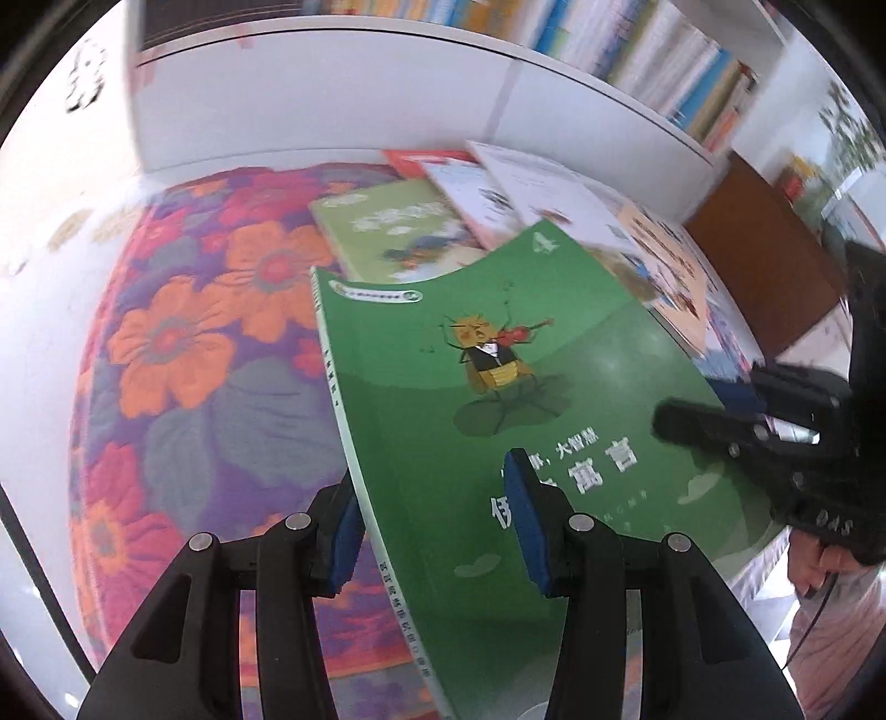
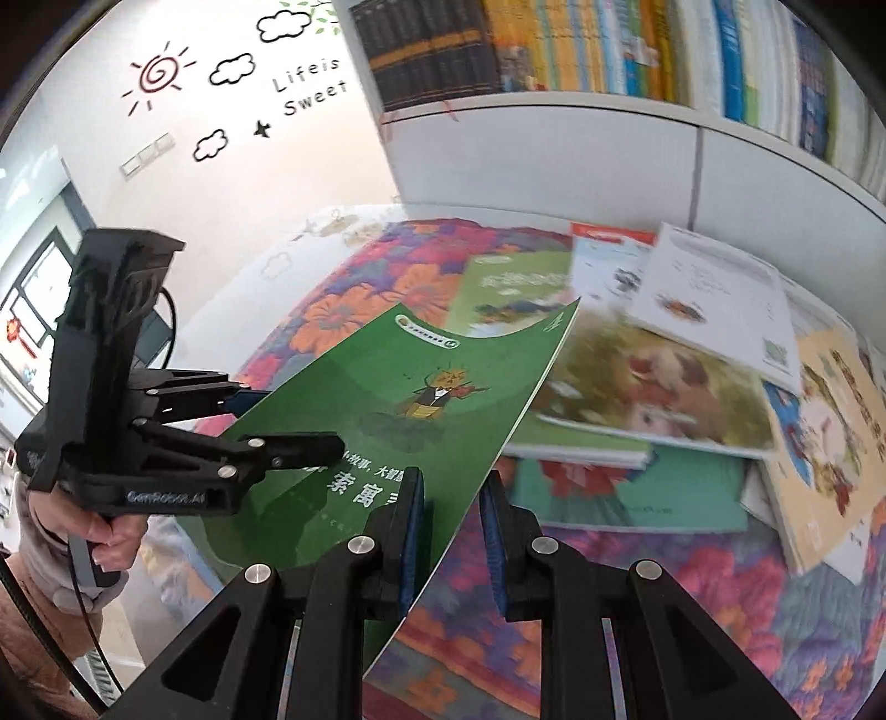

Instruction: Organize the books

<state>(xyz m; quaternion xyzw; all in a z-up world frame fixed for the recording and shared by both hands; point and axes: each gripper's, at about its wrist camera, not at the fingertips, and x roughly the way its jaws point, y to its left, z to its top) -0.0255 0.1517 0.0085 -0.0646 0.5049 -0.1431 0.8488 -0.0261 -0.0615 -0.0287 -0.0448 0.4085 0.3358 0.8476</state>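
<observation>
Both grippers held the thin green paperback book [image 1: 498,399] off the floral quilt: left gripper [image 1: 437,531] part-open across its spine edge, right gripper [image 2: 451,531] nearly closed on the opposite edge, long axis pointing ahead toward the white bookshelf [image 2: 554,166].

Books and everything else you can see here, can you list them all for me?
green book: one, dark green with a violin-playing bug, lifted off the blanket between both grippers.
loose books: several, mixed colours, overlapping flat on the blanket by the shelf; exact count unclear.
shelved books: many, mixed colours, upright on the shelf.
bookshelf: one, white, behind the blanket.
floral blanket: one, orange, pink and purple, under the books.
wall stickers: sun, clouds, words; black and red.
left gripper: black, blue pads, holding the book's spine edge.
right gripper: black, blue pads, holding the opposite edge.
</observation>
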